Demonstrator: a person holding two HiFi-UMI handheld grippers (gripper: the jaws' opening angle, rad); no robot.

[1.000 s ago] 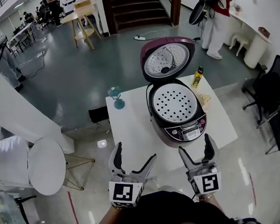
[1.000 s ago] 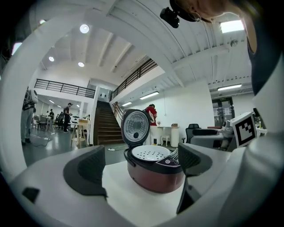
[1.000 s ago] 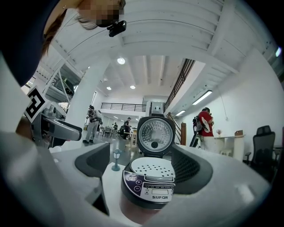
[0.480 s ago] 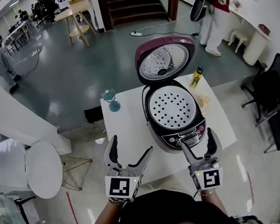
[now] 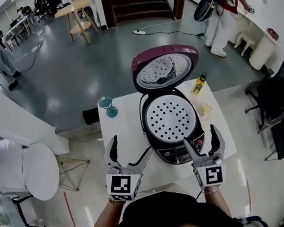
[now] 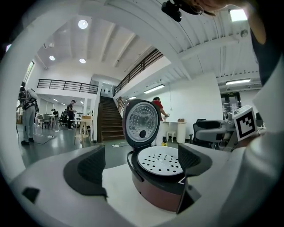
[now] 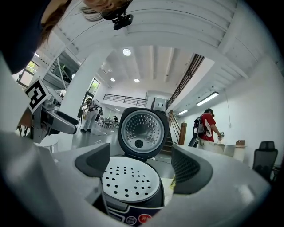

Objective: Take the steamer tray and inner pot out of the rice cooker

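steamer tray (image 5: 171, 119) in rice cooker (image 5: 173, 132), on table (image 5: 125, 134)

My head camera looked steeply down from above the white table (image 5: 126, 126), taking in the whole rice cooker (image 5: 171, 125). The camera on my left gripper (image 5: 131, 146) looked level along its jaws at the cooker from its front-left, close in. The one on my right gripper (image 5: 200, 137) faced the cooker's front, nearer still. All three views shared the open cooker and its perforated steamer tray (image 5: 171, 119).
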